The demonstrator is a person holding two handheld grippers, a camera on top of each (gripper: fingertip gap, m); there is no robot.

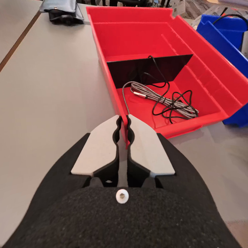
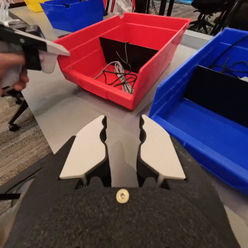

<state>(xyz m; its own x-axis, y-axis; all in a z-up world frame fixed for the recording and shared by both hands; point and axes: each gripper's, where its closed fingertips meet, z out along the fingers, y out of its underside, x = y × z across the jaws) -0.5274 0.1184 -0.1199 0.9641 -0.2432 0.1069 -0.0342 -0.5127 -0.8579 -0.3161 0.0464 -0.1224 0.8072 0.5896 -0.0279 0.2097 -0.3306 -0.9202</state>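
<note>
A red bin [image 1: 134, 40] stands on the grey table, with a black divider [image 1: 147, 69] across it. In its near compartment lie a coiled braided cable [image 1: 167, 100] and a thin black cable. My left gripper [image 1: 124, 118] is shut on the red bin's near-left wall, which shows between the fingers. The right wrist view shows the left gripper [image 2: 64, 53] at the red bin's [image 2: 94, 85] left rim, held by a hand [image 2: 10, 67]. My right gripper [image 2: 122, 118] is open and empty above the table, just in front of the red bin's near corner.
A blue bin [image 2: 201, 127] with a black divider and cables sits close on the right of the red one; it also shows in the left wrist view [image 1: 221, 44]. Another blue bin [image 2: 73, 17] and a yellow one [image 2: 33, 5] stand behind. A dark pouch [image 1: 63, 12] lies far left. Carpet [image 2: 20, 134] lies beyond the table's left edge.
</note>
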